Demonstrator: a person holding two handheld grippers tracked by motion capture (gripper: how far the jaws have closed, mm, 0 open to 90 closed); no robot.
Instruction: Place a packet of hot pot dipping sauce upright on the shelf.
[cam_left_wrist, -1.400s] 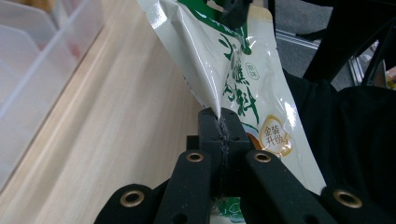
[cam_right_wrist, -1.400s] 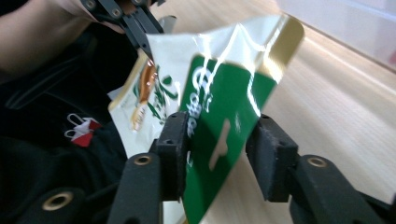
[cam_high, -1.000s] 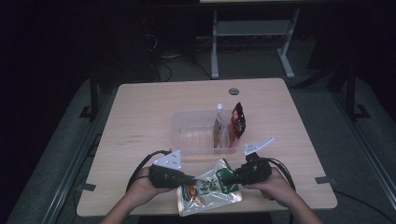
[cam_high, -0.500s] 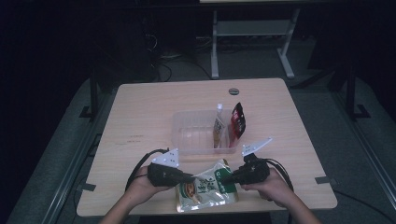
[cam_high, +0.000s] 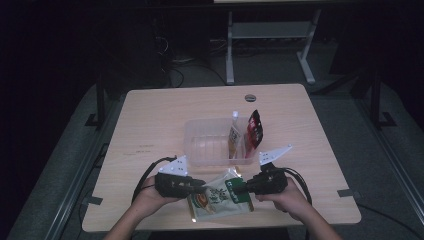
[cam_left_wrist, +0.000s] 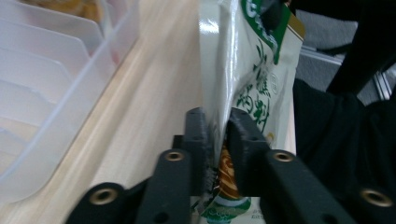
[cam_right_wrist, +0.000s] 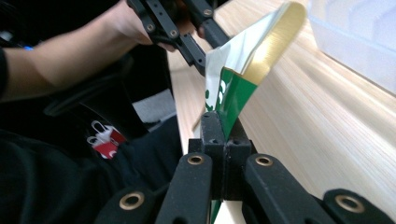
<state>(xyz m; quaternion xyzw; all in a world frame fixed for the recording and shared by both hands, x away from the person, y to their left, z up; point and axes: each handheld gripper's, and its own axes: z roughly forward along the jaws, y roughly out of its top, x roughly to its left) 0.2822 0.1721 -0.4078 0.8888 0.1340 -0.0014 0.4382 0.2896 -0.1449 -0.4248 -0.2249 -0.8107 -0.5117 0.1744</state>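
A green and white snack pouch (cam_high: 220, 197) hangs between my two grippers near the table's front edge. My left gripper (cam_high: 200, 189) is at its left end. In the left gripper view its jaws have just been opening, and the thin pouch (cam_left_wrist: 243, 70) stands in the gap of the left gripper (cam_left_wrist: 217, 128) without being pressed. My right gripper (cam_high: 239, 188) has just closed on the pouch's green and gold corner (cam_right_wrist: 233, 84). In the right gripper view the right gripper (cam_right_wrist: 223, 130) has its jaws tight together on it. The left gripper (cam_right_wrist: 205, 53) shows beyond.
A clear plastic bin (cam_high: 190, 145) with ribbed dividers stands just behind the pouch, mid-table. In its right end stand a red pouch (cam_high: 255, 129) and a pale one (cam_high: 234, 135). The bin's wall (cam_left_wrist: 46, 70) lies close on the left gripper's left. A grommet hole (cam_high: 250, 97) sits at the table's back.
Both hands have stayed almost where they were. The pouch has shifted only slightly between the two grippers.
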